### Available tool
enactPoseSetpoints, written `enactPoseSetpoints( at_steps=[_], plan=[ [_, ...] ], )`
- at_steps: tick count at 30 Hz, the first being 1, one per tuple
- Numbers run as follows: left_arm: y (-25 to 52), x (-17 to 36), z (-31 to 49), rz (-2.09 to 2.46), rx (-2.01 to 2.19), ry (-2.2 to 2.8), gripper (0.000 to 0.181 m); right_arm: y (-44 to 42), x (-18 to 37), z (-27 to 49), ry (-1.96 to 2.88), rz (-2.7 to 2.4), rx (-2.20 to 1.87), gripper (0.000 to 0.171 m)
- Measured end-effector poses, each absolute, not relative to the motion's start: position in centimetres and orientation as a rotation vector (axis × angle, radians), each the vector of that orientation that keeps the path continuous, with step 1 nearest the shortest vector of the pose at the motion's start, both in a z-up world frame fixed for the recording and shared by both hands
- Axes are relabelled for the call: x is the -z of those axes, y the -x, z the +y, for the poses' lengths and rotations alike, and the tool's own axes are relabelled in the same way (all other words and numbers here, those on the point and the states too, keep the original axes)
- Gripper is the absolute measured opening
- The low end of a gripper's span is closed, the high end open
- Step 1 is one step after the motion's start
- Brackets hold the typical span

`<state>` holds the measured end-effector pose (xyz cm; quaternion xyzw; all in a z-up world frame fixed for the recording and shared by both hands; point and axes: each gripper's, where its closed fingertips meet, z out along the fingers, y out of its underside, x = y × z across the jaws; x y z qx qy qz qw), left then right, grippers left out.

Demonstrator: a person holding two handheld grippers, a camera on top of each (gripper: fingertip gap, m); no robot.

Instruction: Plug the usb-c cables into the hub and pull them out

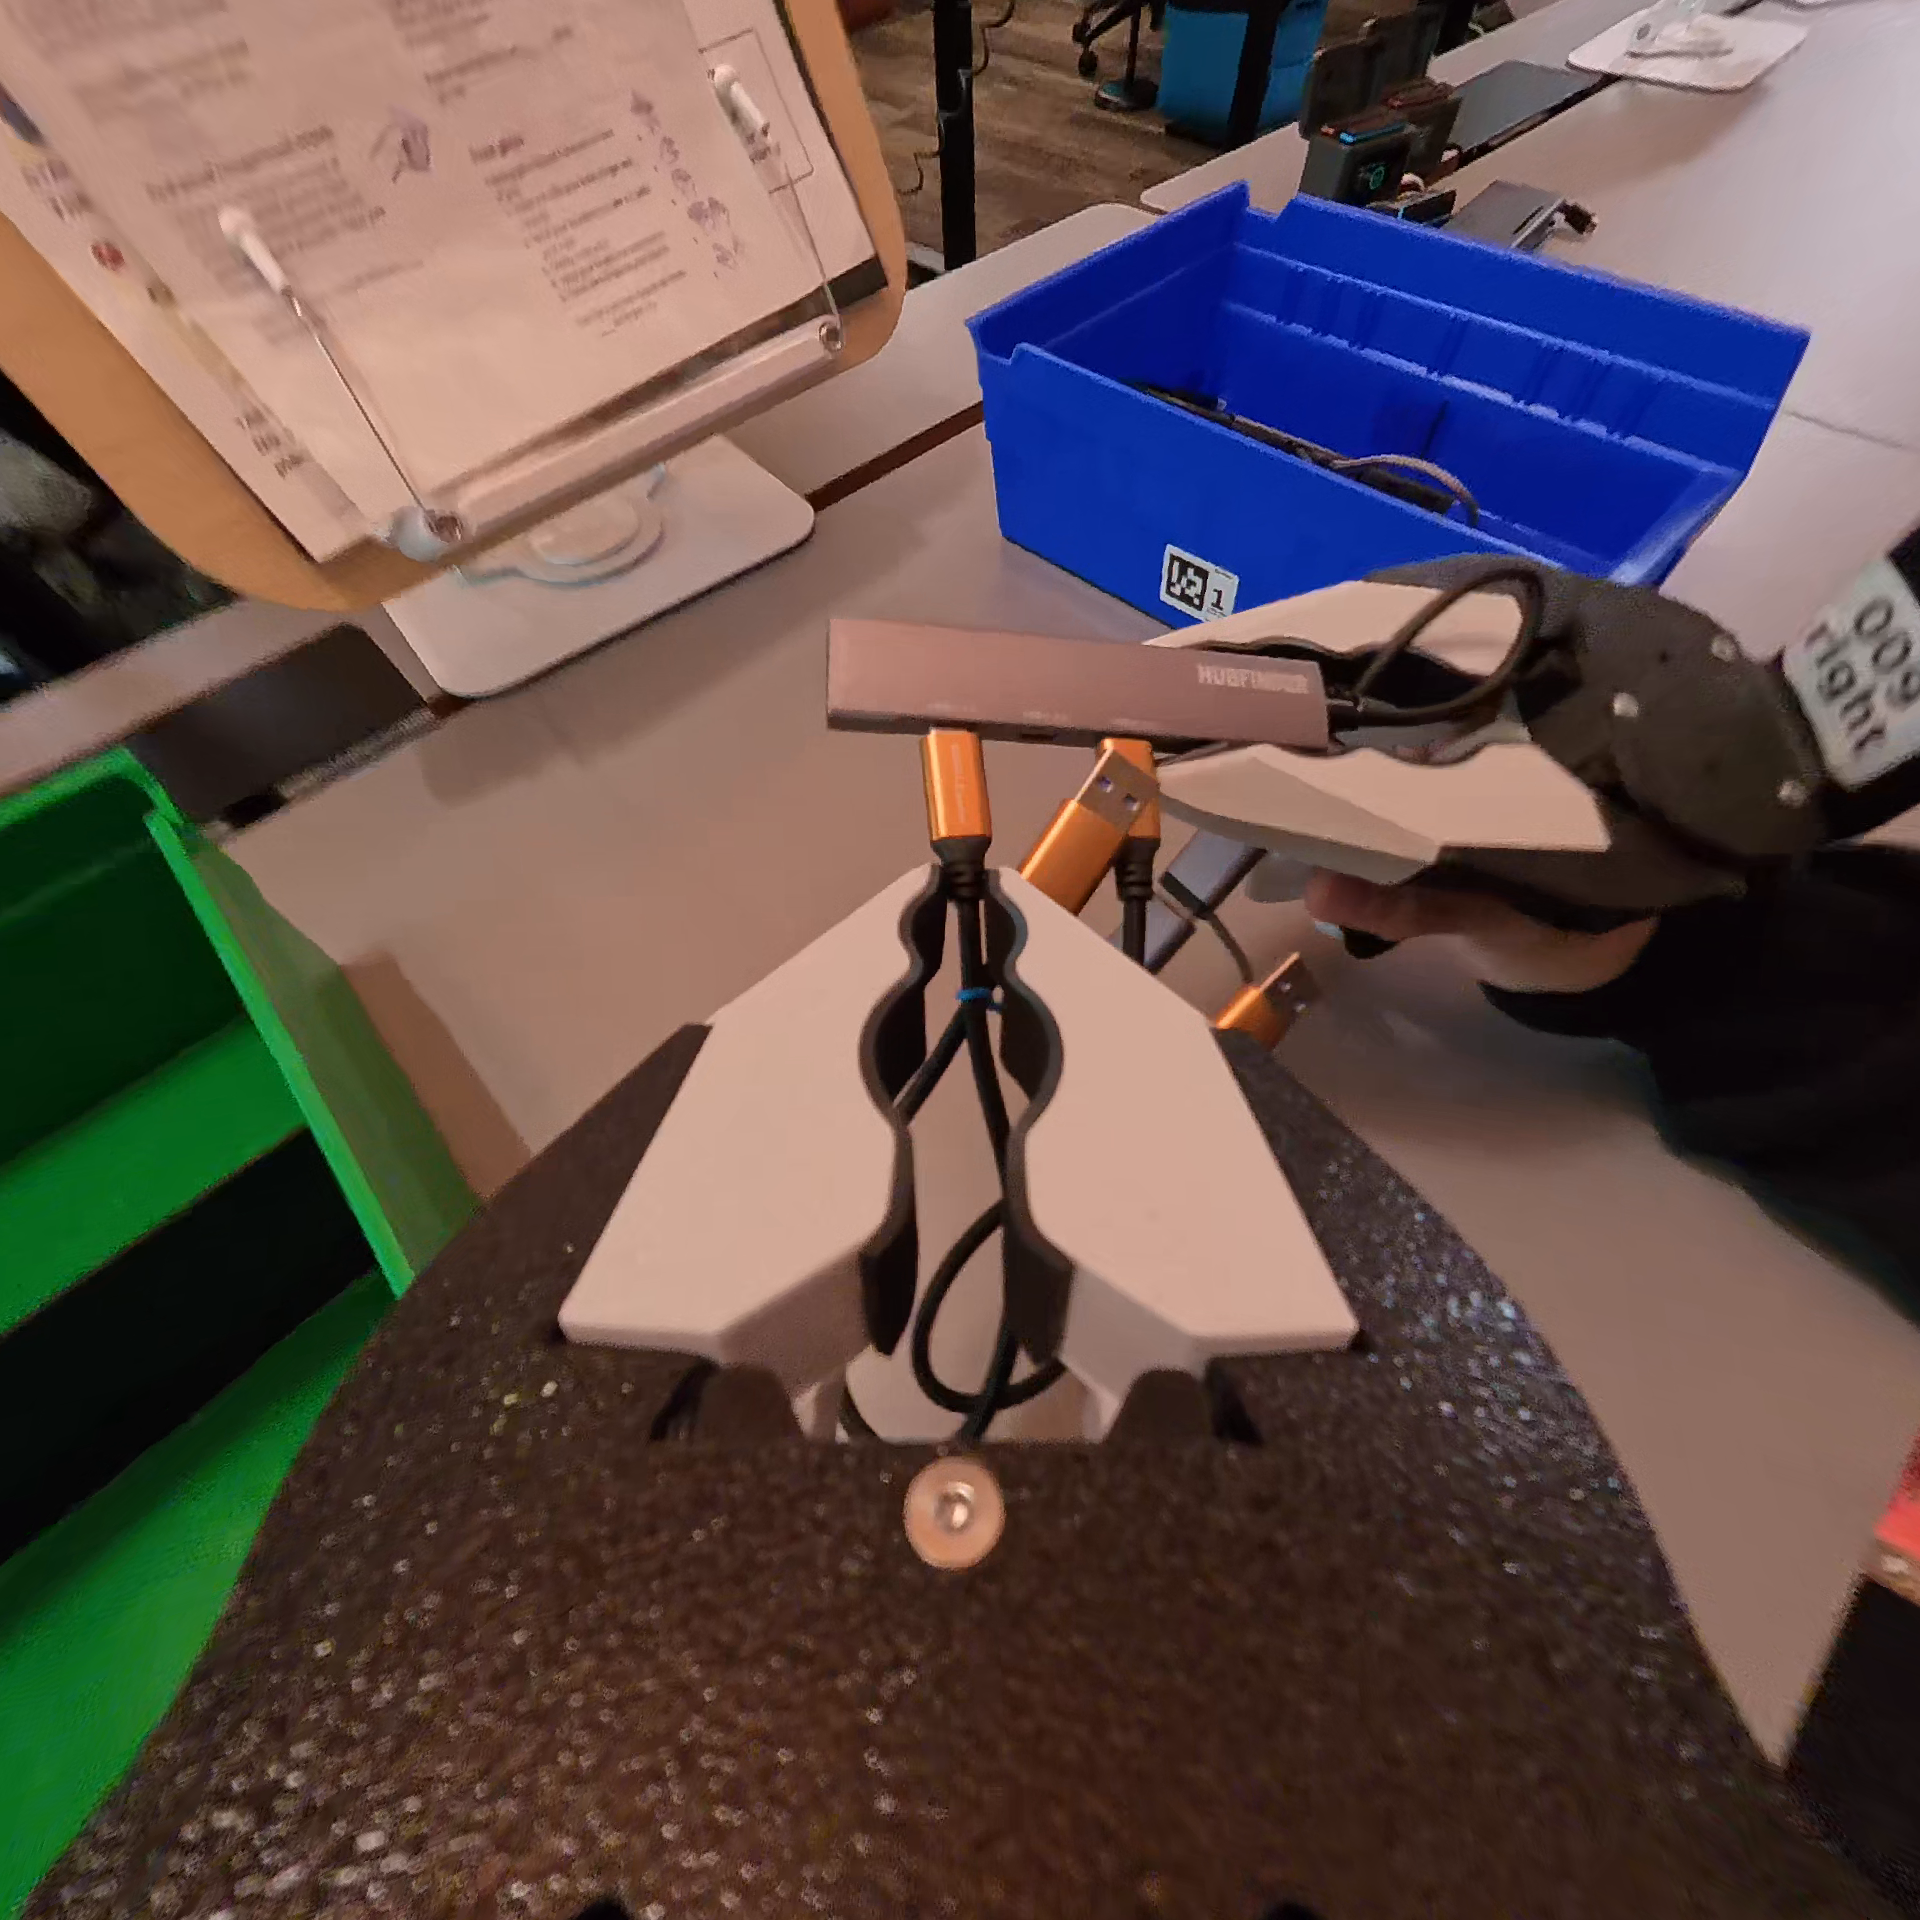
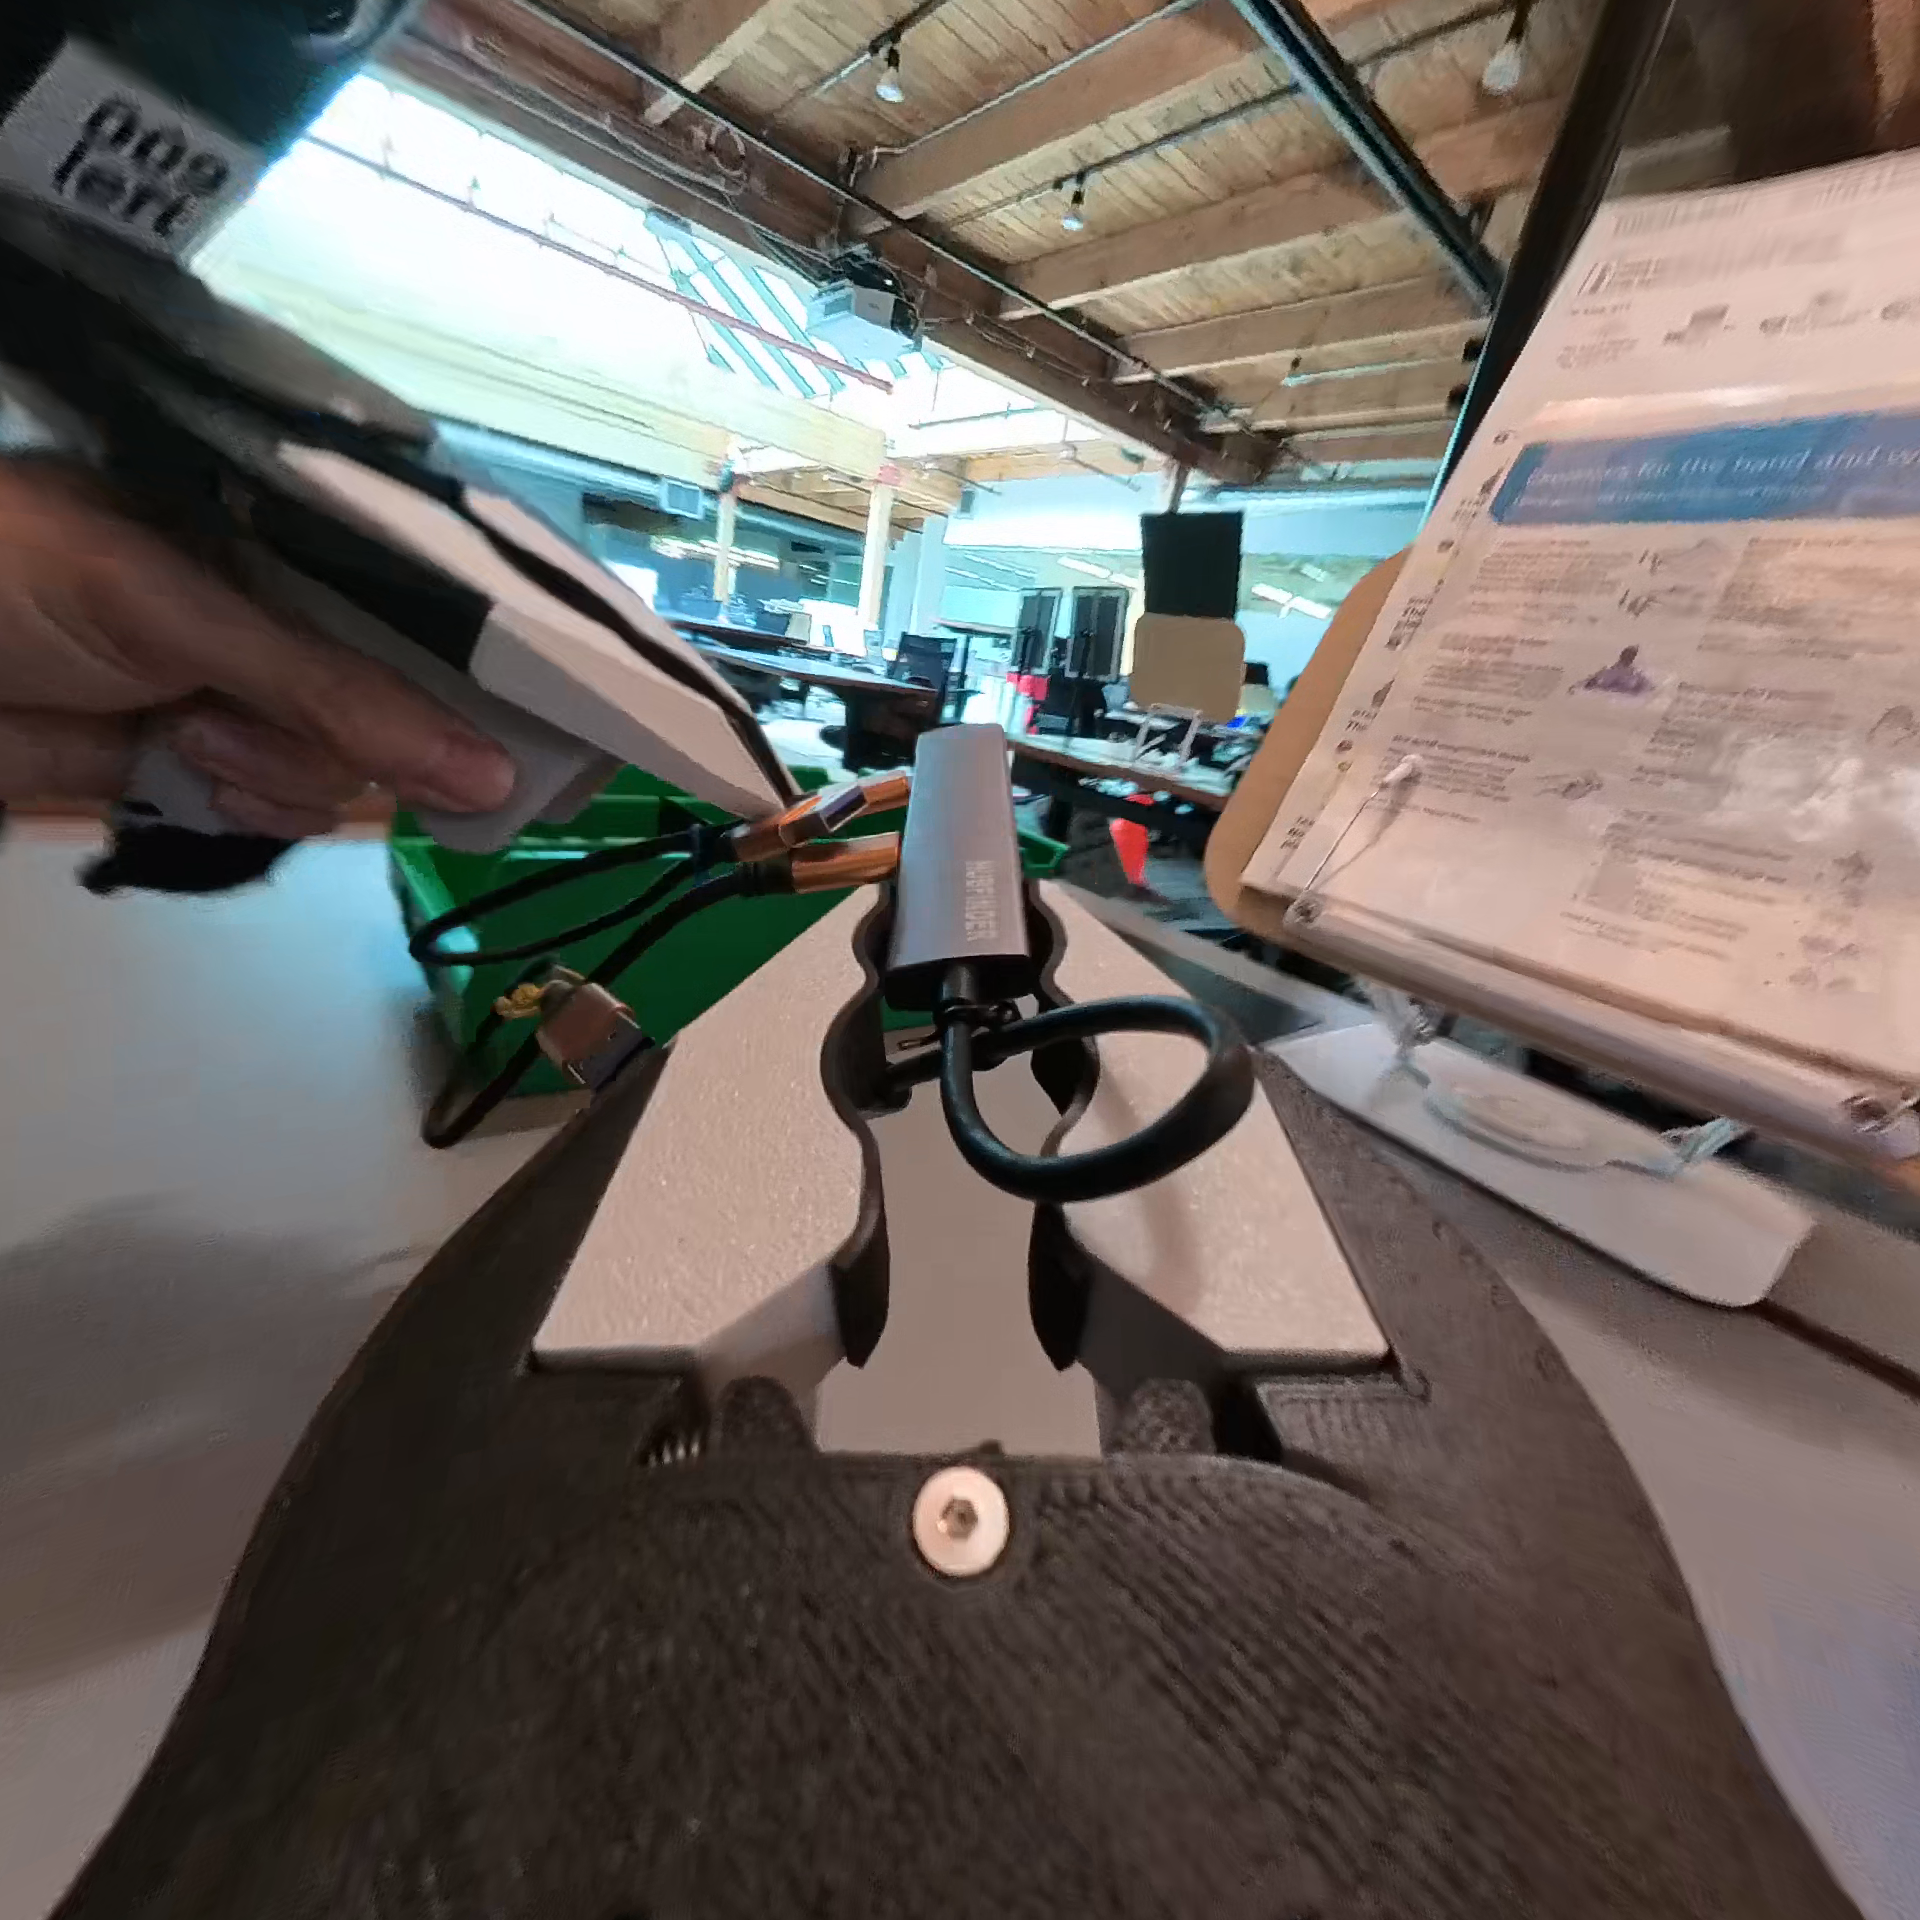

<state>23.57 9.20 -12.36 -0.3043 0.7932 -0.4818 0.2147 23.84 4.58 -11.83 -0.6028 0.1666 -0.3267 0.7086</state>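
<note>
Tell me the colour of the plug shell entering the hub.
Orange plug shell, clearest in the left wrist view.

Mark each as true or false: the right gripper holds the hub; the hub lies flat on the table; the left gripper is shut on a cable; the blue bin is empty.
1. The right gripper holds the hub. True.
2. The hub lies flat on the table. False: it is held up in the air.
3. The left gripper is shut on a black cable with an orange plug. True.
4. The blue bin is empty. False: cables lie inside.
</note>
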Motion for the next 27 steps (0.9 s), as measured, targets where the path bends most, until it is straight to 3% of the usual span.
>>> enactPoseSetpoints(
  at_steps=[1,13,27],
  plan=[
    [-23.6,12.2,9.1,2.183,1.324,0.783,0.005,-23.9,11.8,4.5,1.324,0.405,0.660,0.022],
    [-24.8,12.6,9.5,1.993,1.135,0.581,0.004,-24.5,13.6,5.3,1.414,0.523,0.511,0.023],
    [-25.0,14.1,10.4,2.098,0.974,0.396,0.002,-24.0,15.8,6.4,1.610,0.405,0.550,0.024]
  ],
)
